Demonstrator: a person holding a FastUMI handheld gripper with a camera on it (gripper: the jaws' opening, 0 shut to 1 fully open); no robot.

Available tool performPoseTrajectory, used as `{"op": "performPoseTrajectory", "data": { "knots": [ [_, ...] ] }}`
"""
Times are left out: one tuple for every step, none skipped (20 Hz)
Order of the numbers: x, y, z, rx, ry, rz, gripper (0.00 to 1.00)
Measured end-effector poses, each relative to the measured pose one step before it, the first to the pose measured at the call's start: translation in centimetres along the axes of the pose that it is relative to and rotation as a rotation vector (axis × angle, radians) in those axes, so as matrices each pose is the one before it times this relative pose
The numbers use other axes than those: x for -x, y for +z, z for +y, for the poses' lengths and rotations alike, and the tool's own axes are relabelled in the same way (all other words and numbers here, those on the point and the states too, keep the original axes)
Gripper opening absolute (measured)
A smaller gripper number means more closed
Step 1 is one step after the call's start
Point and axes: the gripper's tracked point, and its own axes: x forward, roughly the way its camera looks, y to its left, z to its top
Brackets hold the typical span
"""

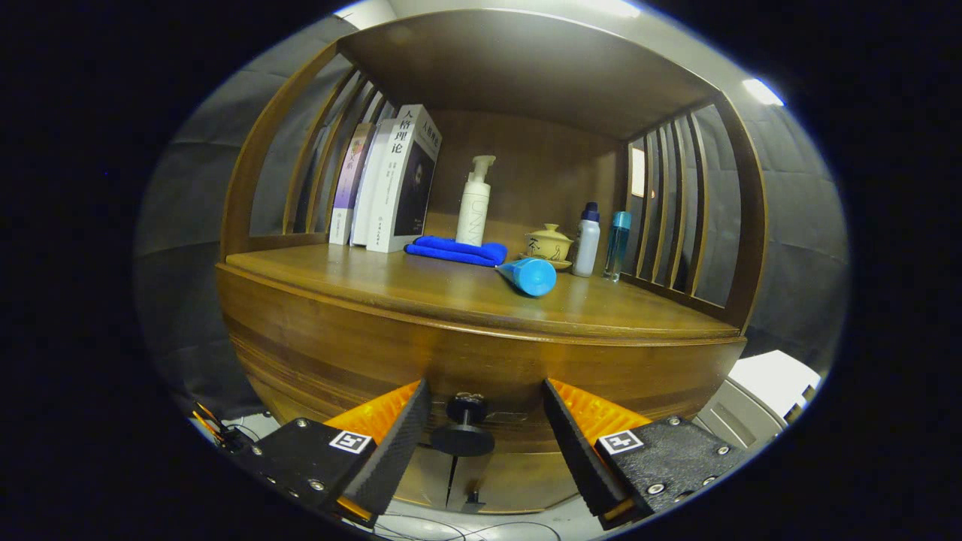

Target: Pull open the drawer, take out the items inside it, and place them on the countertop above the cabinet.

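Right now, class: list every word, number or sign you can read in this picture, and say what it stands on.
"人格理论": spine of the tall white book.
Purple book, pump bottle, lidded cup: print too small or blurred.
Gripper, open around the drawer knob: square coded tags, no words.

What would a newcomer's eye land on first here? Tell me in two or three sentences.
First, the dark round drawer knob on the closed wooden drawer front, sitting between the open gripper's fingers, untouched. Next, on the countertop beyond, a blue tube lies on its side ahead of a folded blue cloth and a white pump bottle. Upright books stand beside these.
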Motion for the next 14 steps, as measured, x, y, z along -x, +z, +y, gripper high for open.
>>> {"op": "performPoseTrajectory", "data": {
  "knots": [
    [0.089, -0.029, 0.056, 0.01340, 0.00507, 0.00226, 0.94],
    [0.094, -0.131, 0.103, 0.01562, 0.01259, 0.00347, 0.94],
    [0.053, -0.207, 0.121, 0.01205, 0.01685, 0.01048, 0.94],
    [0.142, -0.204, -0.002, 0.01521, 0.01500, 0.00890, 0.94],
    [0.222, -0.023, -0.251, 0.02041, 0.00649, 0.00185, 0.94],
    [0.386, 0.187, 0.144, 0.00741, 0.02201, -0.00685, 0.95],
    [0.390, 0.146, -0.063, 0.00282, 0.01006, -0.00548, 0.94],
    [0.606, 0.272, -0.086, -0.00484, 0.00383, -0.01054, 0.94],
    [0.568, 0.500, -0.071, -0.00616, 0.00324, -0.01893, 0.95],
    [0.602, 0.615, 0.249, -0.00614, 0.01042, -0.01813, 0.94],
    [0.617, 0.634, 0.287, -0.00616, 0.01273, -0.01622, 0.94],
    [0.593, 0.736, 0.230, -0.00689, 0.01136, -0.01918, 0.95],
    [0.545, 0.866, 0.069, -0.00603, 0.00302, -0.01814, 0.94],
    [0.605, 0.832, -0.051, -0.00628, -0.00208, -0.01349, 0.94]
  ]
}}
